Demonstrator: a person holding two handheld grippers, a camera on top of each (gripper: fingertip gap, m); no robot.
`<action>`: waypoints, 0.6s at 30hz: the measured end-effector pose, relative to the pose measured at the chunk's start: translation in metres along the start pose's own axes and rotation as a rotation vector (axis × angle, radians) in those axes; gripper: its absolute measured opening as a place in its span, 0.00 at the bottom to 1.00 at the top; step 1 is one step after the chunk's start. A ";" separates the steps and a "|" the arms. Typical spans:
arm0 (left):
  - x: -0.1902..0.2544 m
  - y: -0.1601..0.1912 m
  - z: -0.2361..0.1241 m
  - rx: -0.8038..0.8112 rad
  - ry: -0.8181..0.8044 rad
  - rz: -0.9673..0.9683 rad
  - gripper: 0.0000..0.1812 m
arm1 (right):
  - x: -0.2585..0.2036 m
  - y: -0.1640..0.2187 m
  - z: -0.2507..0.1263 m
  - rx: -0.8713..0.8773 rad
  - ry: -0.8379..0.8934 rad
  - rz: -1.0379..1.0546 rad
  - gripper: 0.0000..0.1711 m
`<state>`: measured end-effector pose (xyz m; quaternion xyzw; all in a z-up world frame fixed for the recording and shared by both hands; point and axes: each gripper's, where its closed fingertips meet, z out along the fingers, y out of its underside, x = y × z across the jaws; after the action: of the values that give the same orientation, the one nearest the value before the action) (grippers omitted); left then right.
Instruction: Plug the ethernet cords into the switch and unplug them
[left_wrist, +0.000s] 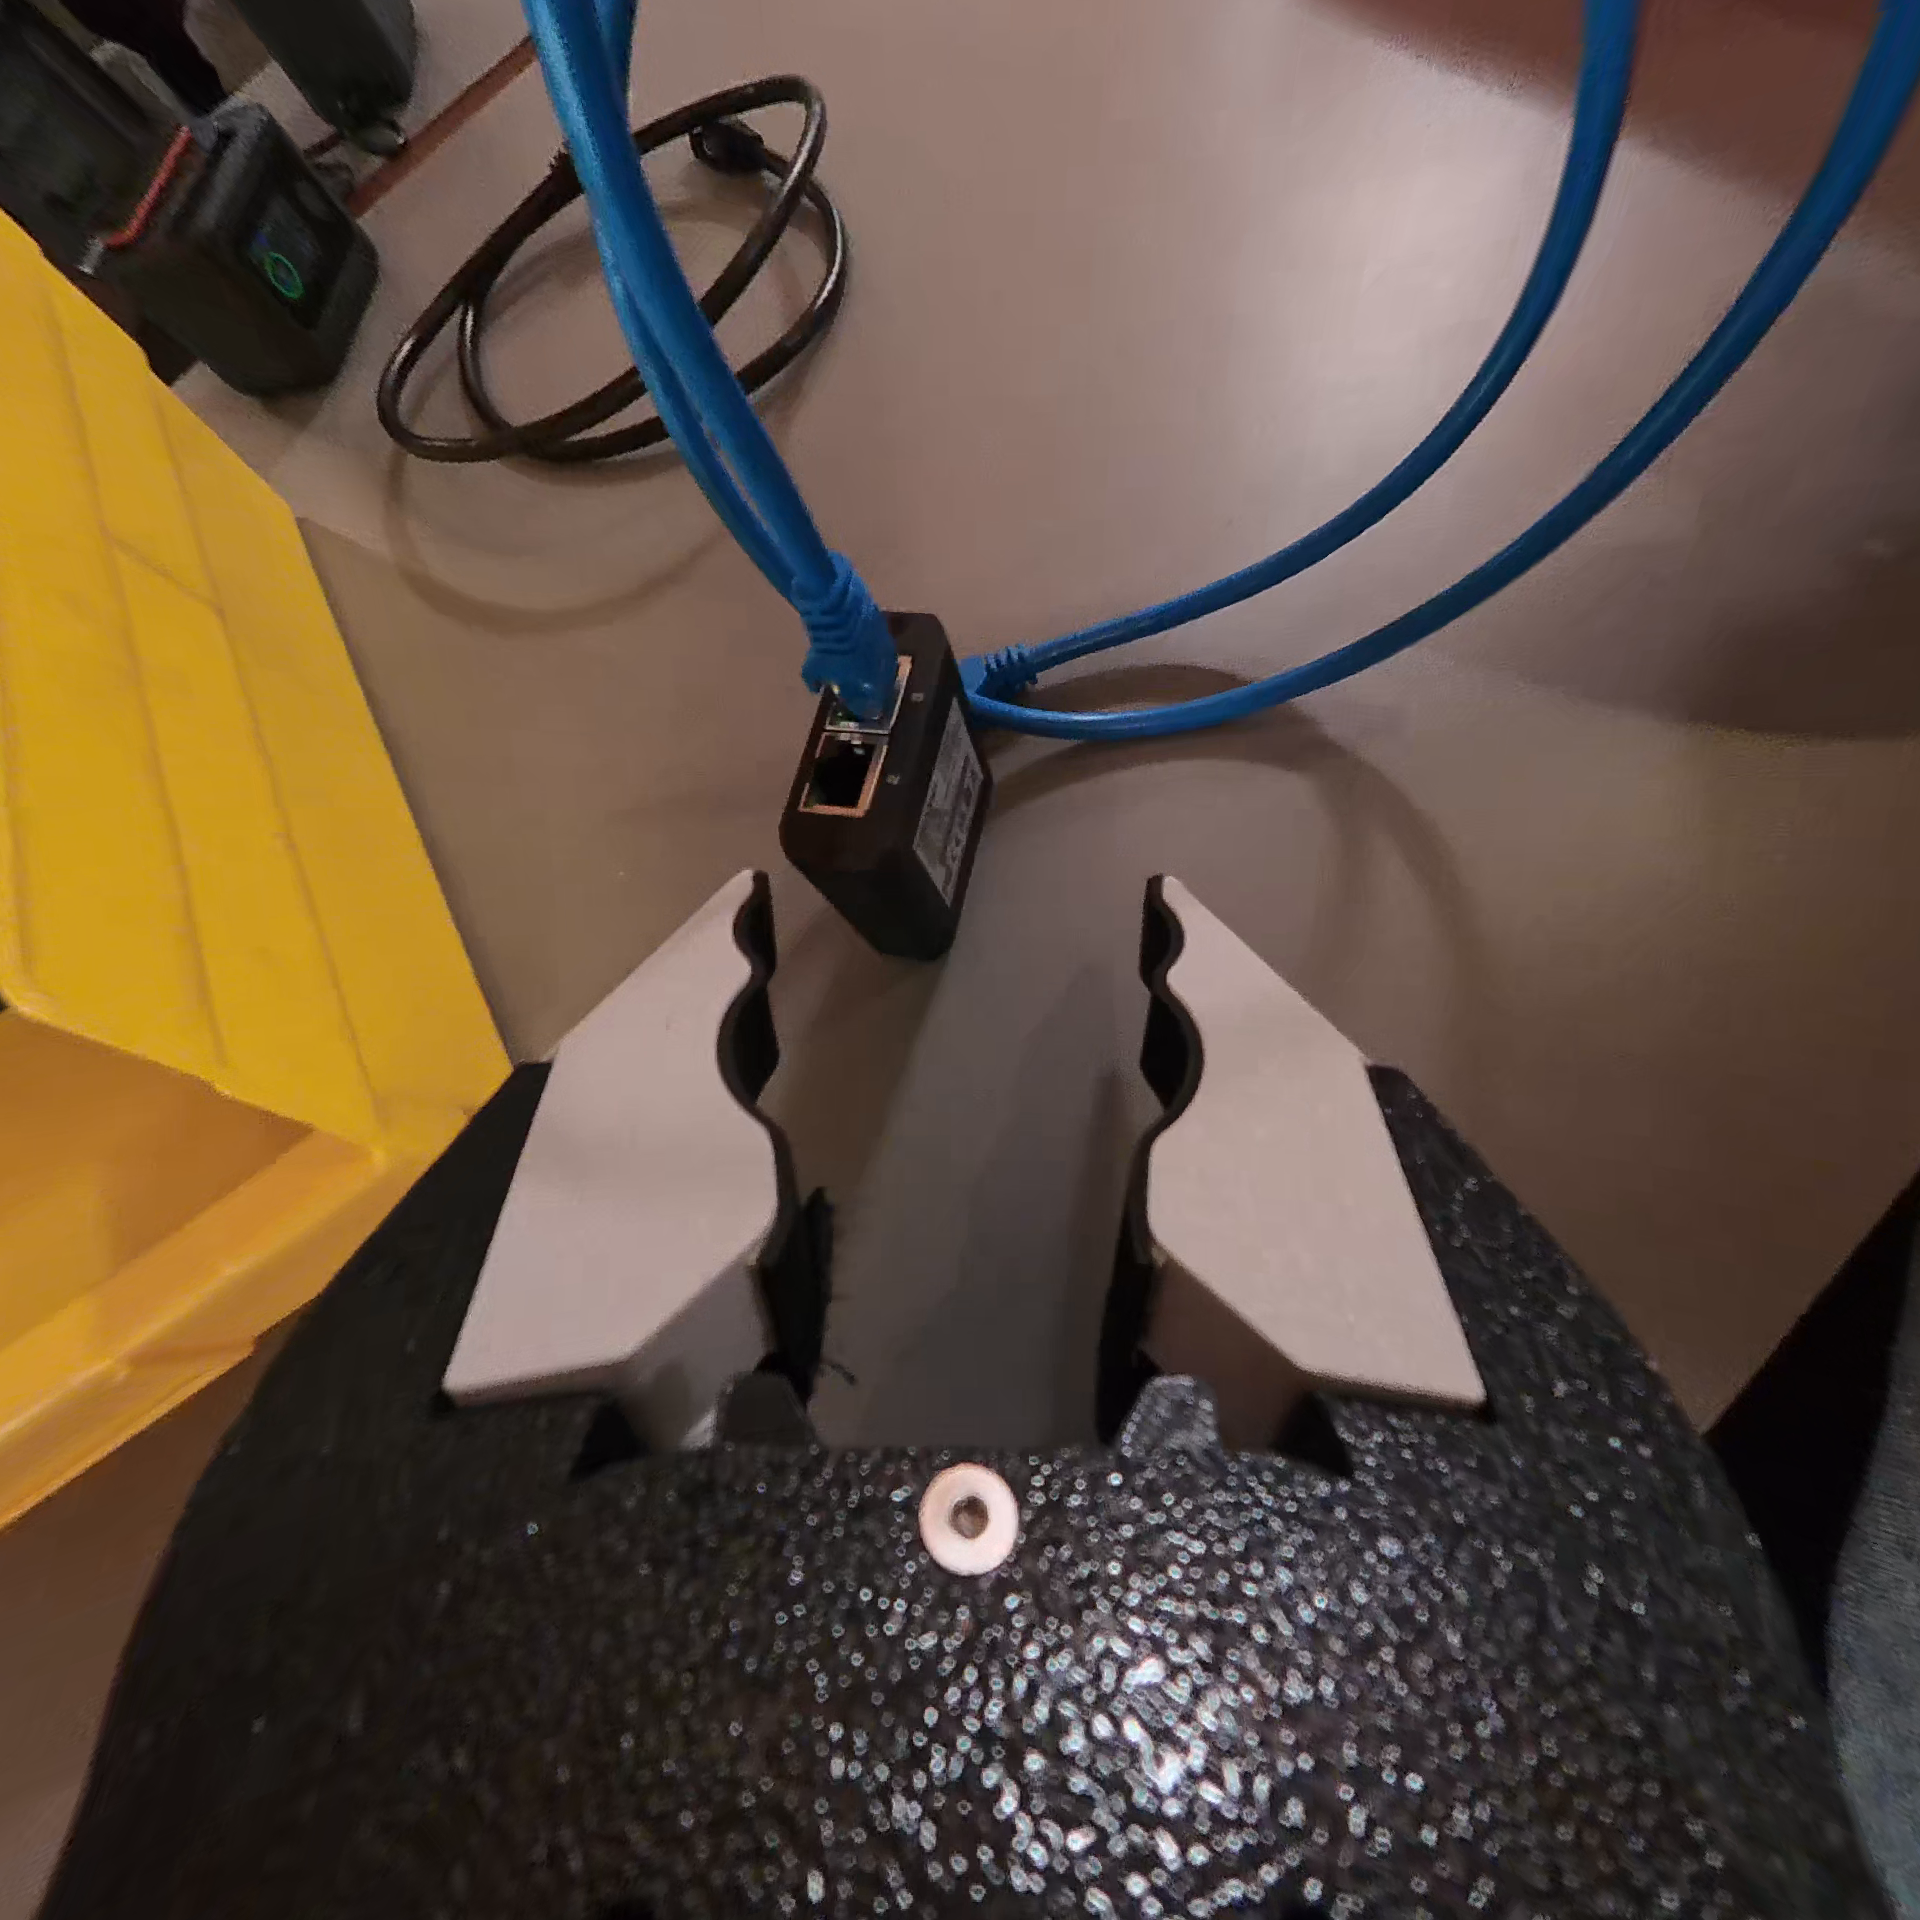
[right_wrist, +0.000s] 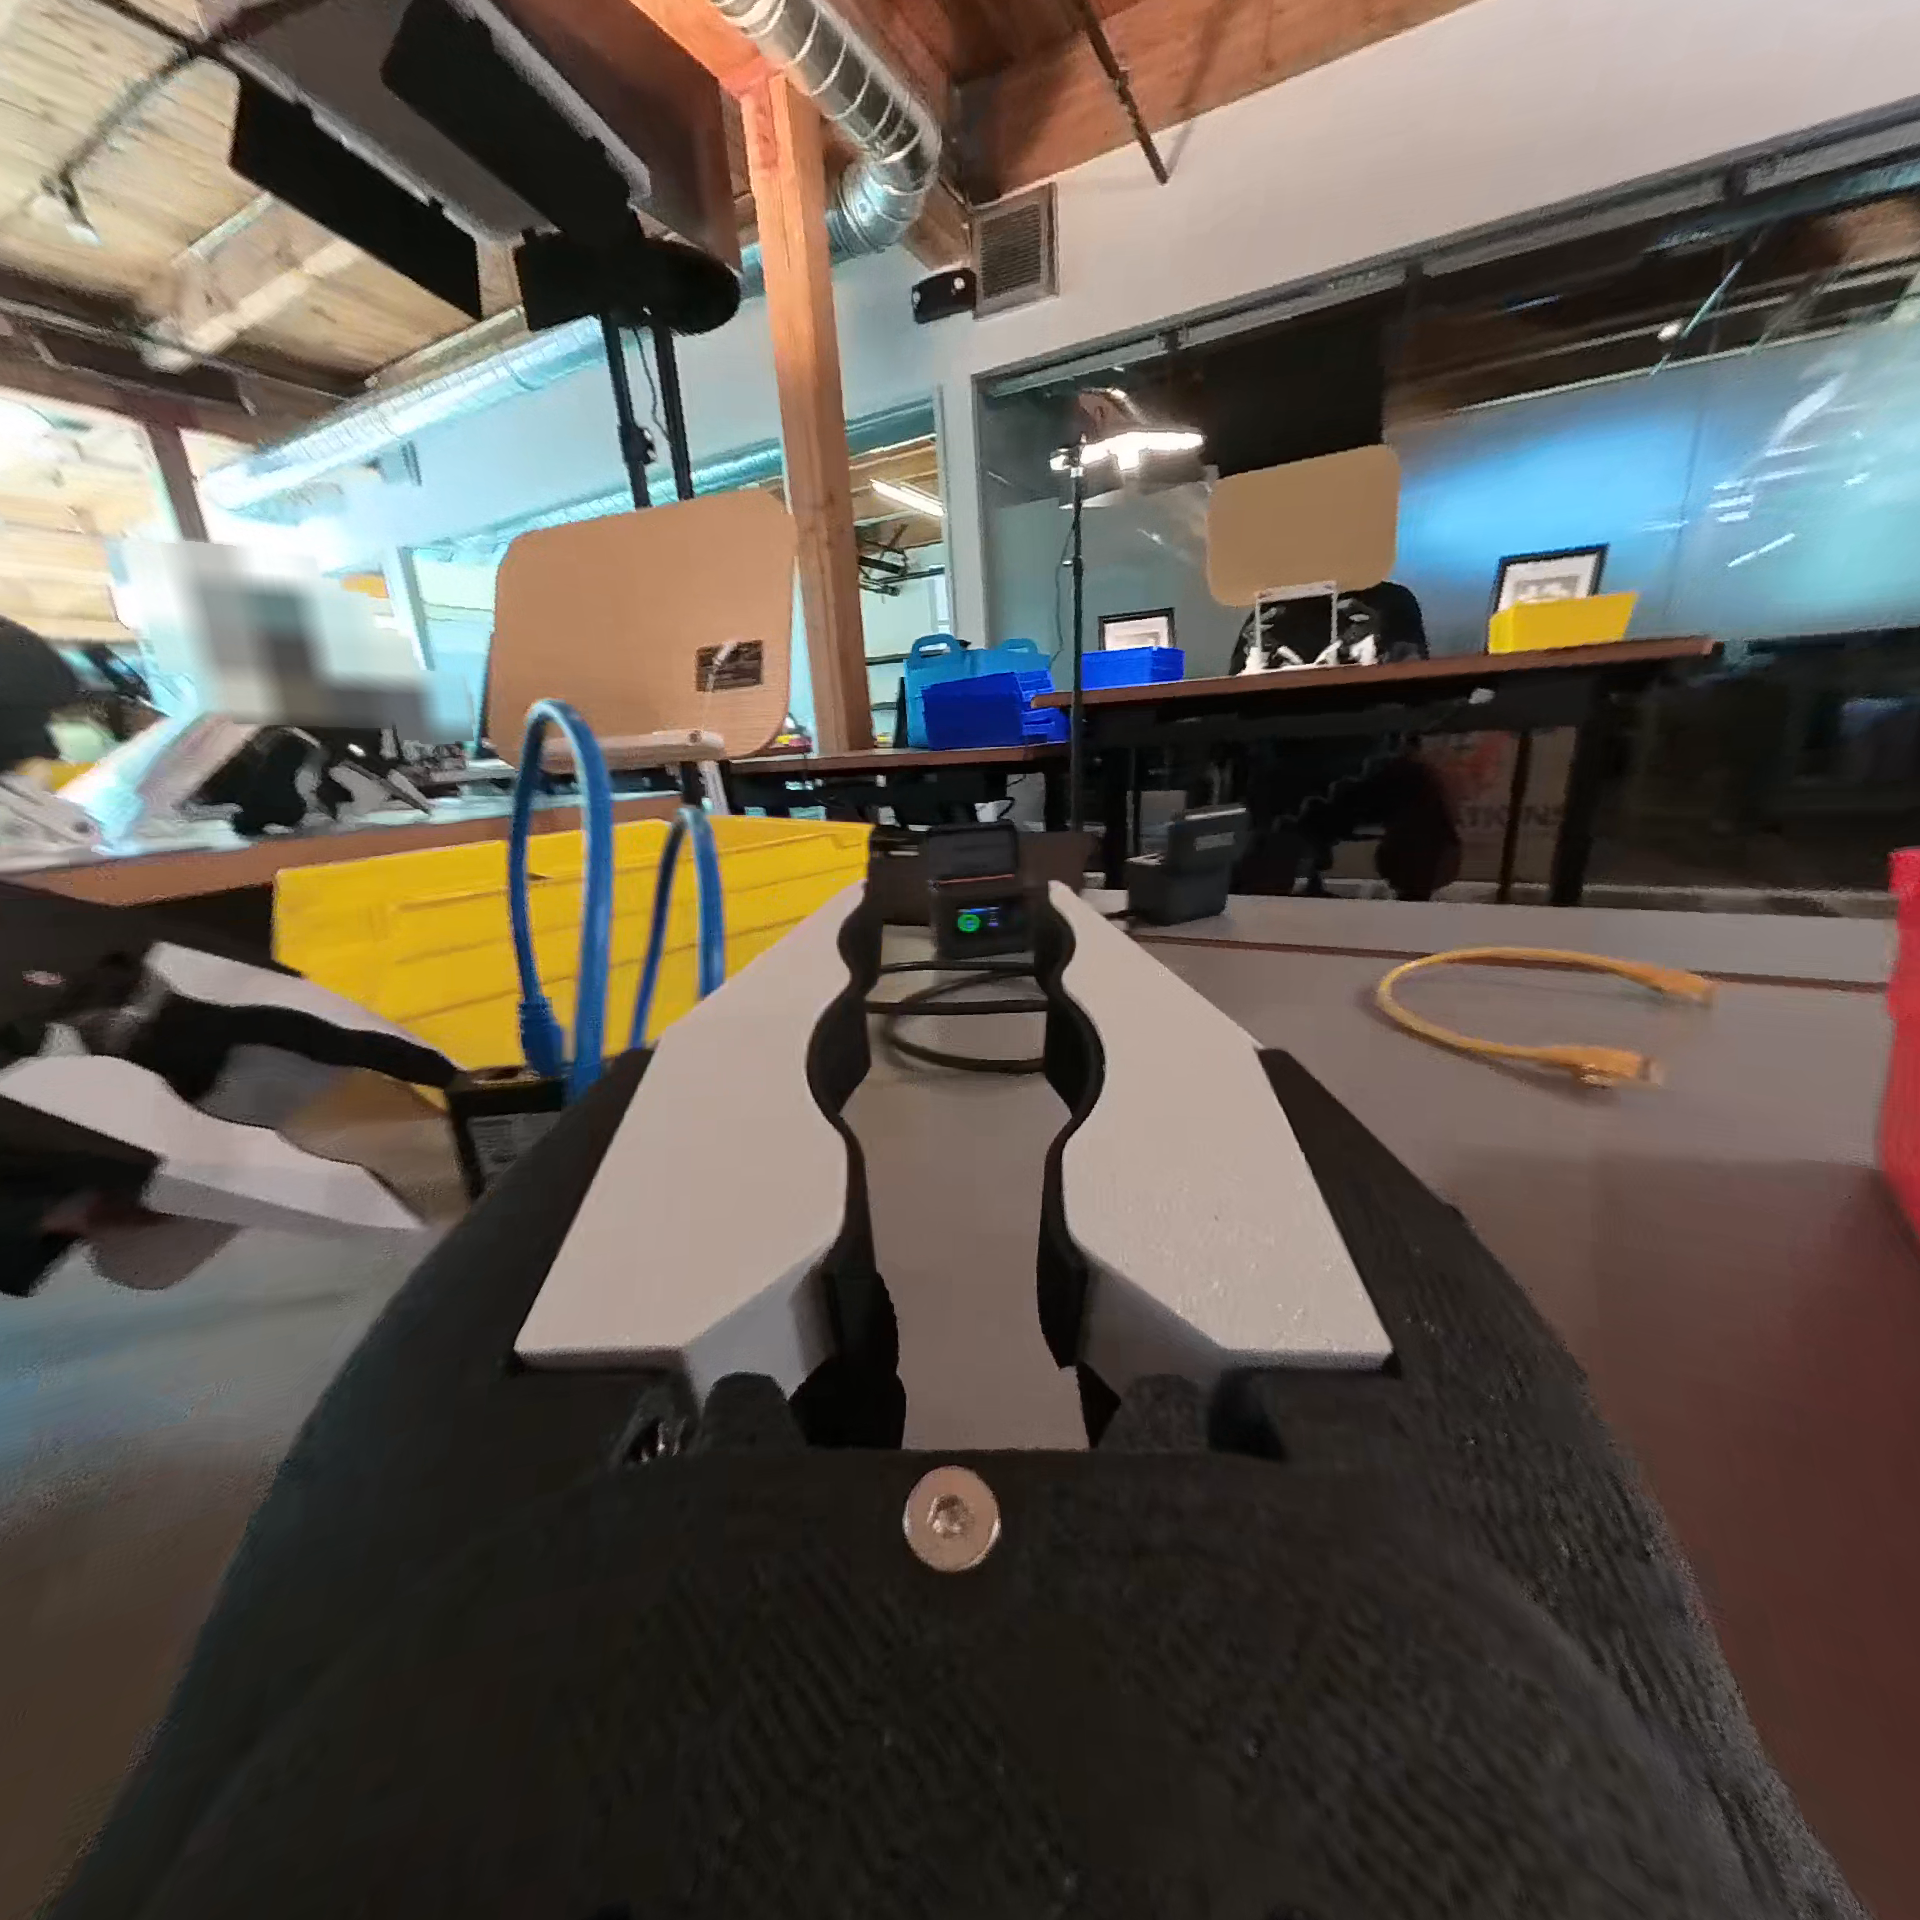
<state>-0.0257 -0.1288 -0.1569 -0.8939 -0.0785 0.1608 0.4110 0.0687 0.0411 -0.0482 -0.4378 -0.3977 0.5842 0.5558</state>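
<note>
The switch (left_wrist: 883, 790) was a small black box on the gray table (left_wrist: 1299, 416), just past the tips of my left gripper (left_wrist: 956, 904). In the left wrist view, one blue cord (left_wrist: 686, 343) was plugged into its far port with its blue plug (left_wrist: 842, 644). The near port was empty. A second blue cord (left_wrist: 1455, 582) ran in behind the box, and I could not tell if it was plugged in. My left gripper was spread wide and held nothing. A yellow bin (left_wrist: 177, 727) sat to the left, and a coiled black cable (left_wrist: 623, 281) lay farther back.

In the right wrist view, my right gripper (right_wrist: 956, 914) was partly apart and held nothing too. It pointed low across the table. The blue cord (right_wrist: 592, 883) looped up on the left, beside the yellow bin (right_wrist: 416, 956). A yellow cord (right_wrist: 1507, 1018) lay well apart on the right.

I thought the little box could slide or tip if I pulled the plug without holding it down. The plug's clip might also stay caught.
</note>
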 end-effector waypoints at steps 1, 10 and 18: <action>-0.001 0.000 -0.002 0.004 -0.013 0.001 0.39 | 0.005 0.000 0.001 -0.005 0.011 -0.041 0.16; -0.014 -0.020 -0.014 0.144 -0.101 0.068 0.44 | 0.099 0.054 0.092 -0.398 0.181 -0.354 0.12; -0.021 -0.031 -0.021 0.205 -0.179 0.144 0.40 | 0.193 0.127 0.164 -0.776 0.254 -0.415 0.17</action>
<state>-0.0378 -0.1294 -0.1159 -0.8325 -0.0336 0.2761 0.4791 -0.1252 0.2284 -0.1333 -0.5929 -0.5951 0.2098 0.5003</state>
